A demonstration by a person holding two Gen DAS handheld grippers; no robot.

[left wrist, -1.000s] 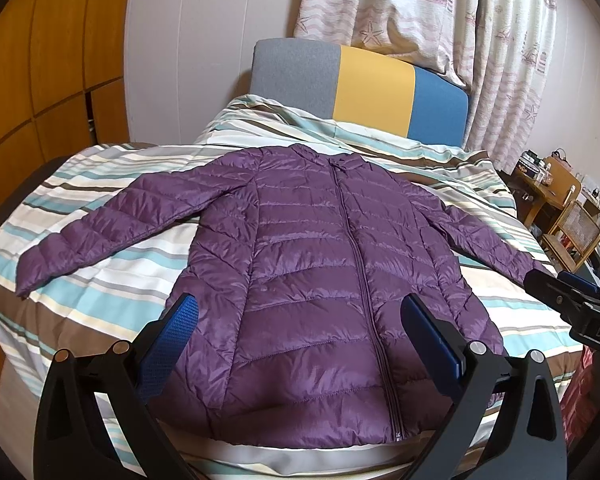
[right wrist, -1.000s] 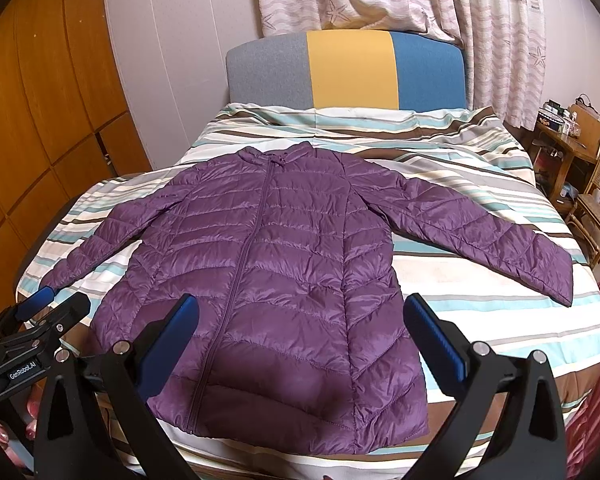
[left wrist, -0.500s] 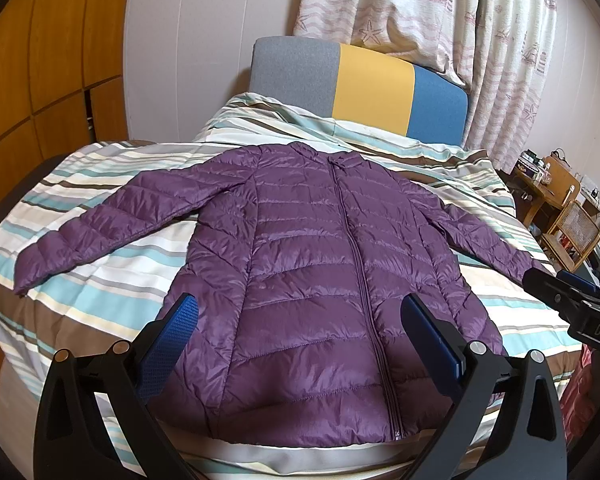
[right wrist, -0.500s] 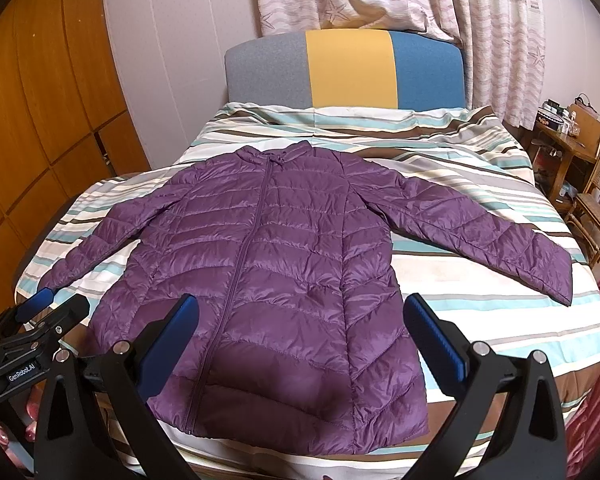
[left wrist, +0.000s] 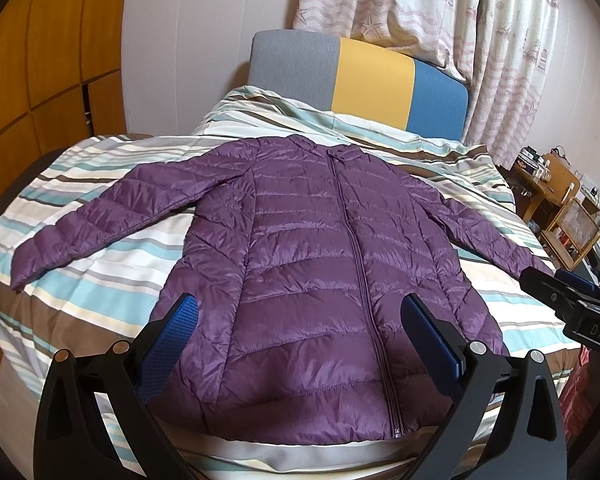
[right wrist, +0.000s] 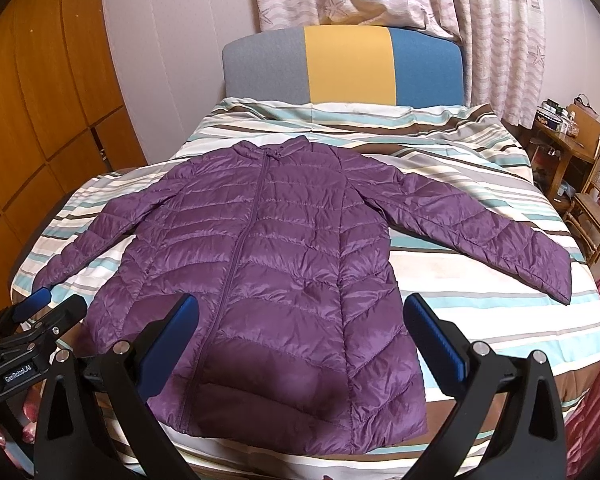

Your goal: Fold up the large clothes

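Observation:
A purple quilted puffer jacket (left wrist: 320, 264) (right wrist: 276, 264) lies flat and zipped on the striped bed, collar toward the headboard, both sleeves spread outward. My left gripper (left wrist: 300, 312) hovers open above the jacket's hem, holding nothing. My right gripper (right wrist: 300, 312) is open too, above the lower right part of the jacket, also holding nothing. Each gripper shows in the other's view: the right gripper (left wrist: 572, 292) at the right edge near the sleeve cuff, the left gripper (right wrist: 32, 320) at the lower left beside the other cuff.
The bed (left wrist: 100, 288) has a striped cover and a grey, yellow and blue headboard (right wrist: 348, 68). A wooden wardrobe (right wrist: 32, 120) lines the left. Wooden furniture (left wrist: 560, 200) stands at the right. Pink cloth (right wrist: 596, 380) lies at the bed's right corner.
The left wrist view has shifted slightly, so the jacket sits a little to the right in it. The right wrist view is almost unchanged. Both grippers stay open.

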